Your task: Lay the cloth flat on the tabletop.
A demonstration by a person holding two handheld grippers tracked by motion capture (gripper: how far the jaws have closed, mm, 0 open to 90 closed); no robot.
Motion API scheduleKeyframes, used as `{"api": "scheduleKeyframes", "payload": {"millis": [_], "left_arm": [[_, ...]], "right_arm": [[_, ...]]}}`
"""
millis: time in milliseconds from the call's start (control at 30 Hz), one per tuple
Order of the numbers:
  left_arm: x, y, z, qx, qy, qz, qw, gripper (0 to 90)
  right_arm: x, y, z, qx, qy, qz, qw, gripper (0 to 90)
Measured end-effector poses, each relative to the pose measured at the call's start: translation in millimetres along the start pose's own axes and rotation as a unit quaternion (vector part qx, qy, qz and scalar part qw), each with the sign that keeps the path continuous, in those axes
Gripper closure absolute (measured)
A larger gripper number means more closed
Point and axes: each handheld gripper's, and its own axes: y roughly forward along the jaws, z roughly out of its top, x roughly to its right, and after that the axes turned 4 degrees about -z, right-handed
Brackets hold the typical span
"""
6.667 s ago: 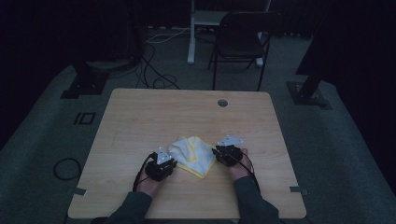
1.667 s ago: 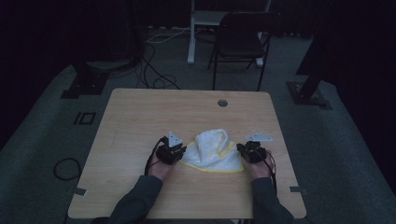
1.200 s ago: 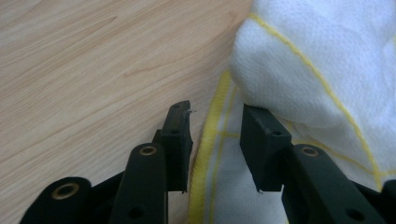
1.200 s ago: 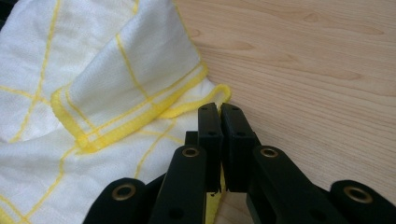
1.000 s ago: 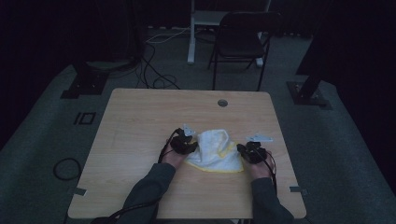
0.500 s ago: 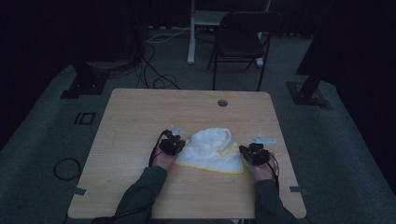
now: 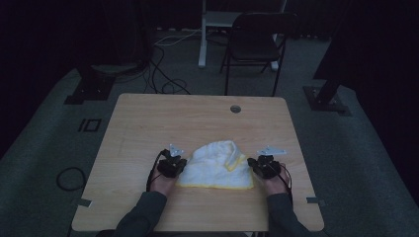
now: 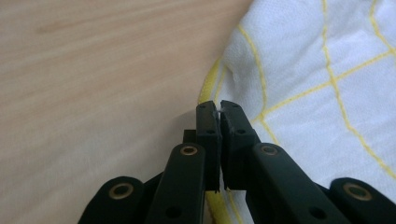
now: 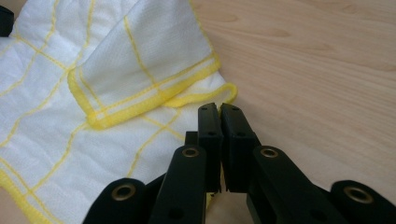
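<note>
A white cloth with yellow grid lines and a yellow hem (image 7: 216, 165) lies rumpled on the near half of a wooden table (image 7: 148, 123), flanked by a person's two hand-held grippers. At the cloth's left edge, the left gripper (image 7: 171, 165) has just been closing its jaws, and in the left gripper view (image 8: 218, 106) the two black jaws stand pressed together with a thin sliver of white fabric pinched at their tips, right where the yellow hem (image 8: 208, 84) meets the bare wood. At the cloth's right edge, the right gripper (image 7: 263, 165) has its jaws drawn together too; in the right gripper view (image 9: 218, 108) their tips sit at the curled yellow border (image 9: 205, 97), with cloth passing beneath them, gripping that edge of the fabric. One corner of the cloth (image 9: 144, 56) is folded back over the rest, its hem forming a yellow band across the white. Beyond the table, a dark folding chair (image 7: 257, 42) stands on the grey floor, with cables (image 7: 165, 74) trailing nearby
</note>
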Motion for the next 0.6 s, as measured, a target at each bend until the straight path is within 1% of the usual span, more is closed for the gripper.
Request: {"api": "scheduleKeyframes", "payload": {"millis": [33, 67, 133, 200, 233, 333, 467, 533, 600], "left_arm": [[0.6, -2.0, -1.8, 0.005, 0.005, -0.004, 1.0000, 82.8], [0.4, -3.9, -2.7, 0.009, 0.007, -0.005, 0.9999, 79.1], [-1.6, -7.0, -1.5, 0.021, 0.002, -0.005, 0.9998, 75.9], [-3.2, -9.8, 2.9, 0.036, -0.004, -0.010, 0.9993, 73.0], [-3.3, -10.5, 6.0, 0.040, -0.002, -0.010, 0.9991, 71.6], [-1.4, -10.4, 17.2, 0.057, 0.003, -0.011, 0.9983, 68.5], [2.2, -3.7, 34.7, 0.068, 0.013, -0.016, 0.9975, 66.2], [3.7, 2.0, 43.7, 0.067, 0.021, -0.027, 0.9972, 63.9], [5.3, 9.8, 51.7, 0.062, 0.024, -0.043, 0.9969, 61.3]], "right_arm": [[-0.8, -1.0, -0.4, -0.001, -0.002, 0.002, 1.0000, 86.6], [-1.2, -2.0, -0.3, 0.001, -0.004, 0.001, 1.0000, 83.3], [-1.0, -4.9, 1.0, 0.008, -0.001, 0.001, 1.0000, 77.9], [-2.1, -8.0, 3.9, 0.017, -0.001, 0.001, 0.9999, 74.0], [-3.6, -9.3, 5.7, 0.022, -0.002, 0.001, 0.9998, 71.7], [-9.1, -10.4, 11.9, 0.032, -0.005, 0.007, 0.9994, 68.7], [-16.4, -6.7, 22.7, 0.045, -0.003, 0.017, 0.9988, 66.2], [-19.2, -4.6, 28.7, 0.049, -0.002, 0.020, 0.9986, 65.3], [-21.6, -2.4, 34.3, 0.050, -0.004, 0.023, 0.9985, 64.3]]}}
